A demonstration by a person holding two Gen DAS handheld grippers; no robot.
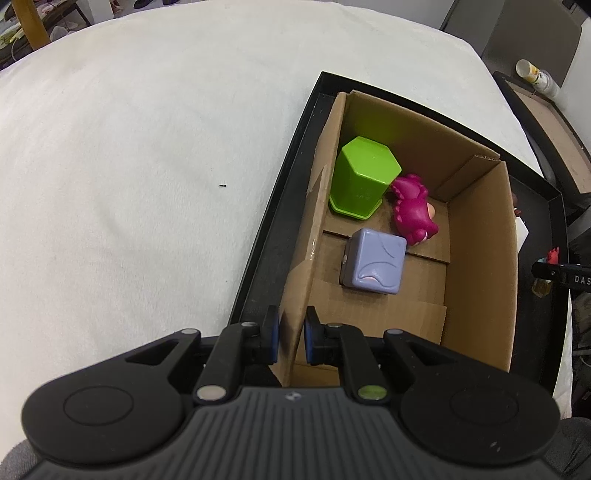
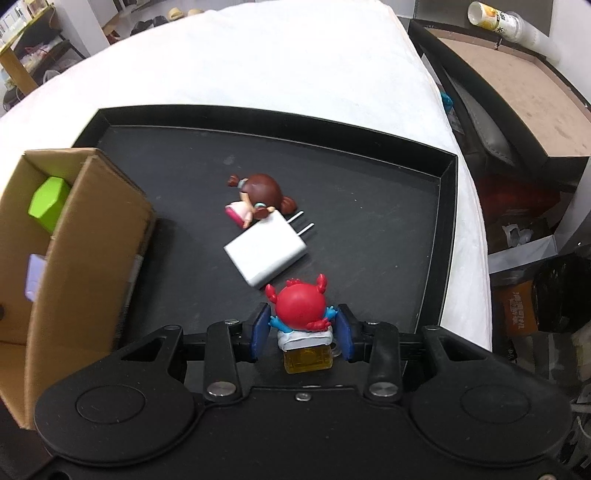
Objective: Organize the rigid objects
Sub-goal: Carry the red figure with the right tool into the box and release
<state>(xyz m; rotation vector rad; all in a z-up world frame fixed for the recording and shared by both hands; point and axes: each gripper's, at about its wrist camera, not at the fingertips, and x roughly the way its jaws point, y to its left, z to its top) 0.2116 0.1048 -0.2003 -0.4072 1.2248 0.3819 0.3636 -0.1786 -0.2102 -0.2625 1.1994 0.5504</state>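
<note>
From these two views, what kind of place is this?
Probably a lived-in room or small workshop, not a lab: a white padded surface like a bed holds the black tray, with cluttered shelves and stacked paper cups around it.

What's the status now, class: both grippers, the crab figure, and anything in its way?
Left gripper shut on cardboard box wall. Right gripper shut on red crab figure. White charger lies just ahead.

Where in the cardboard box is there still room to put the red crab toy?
Inside the cardboard box, the bare floor nearest the left gripper, below the purple cube, looks free. The far end is crowded: the green hexagon cup and pink dinosaur sit touching there. The right gripper holds the red crab toy.
</note>
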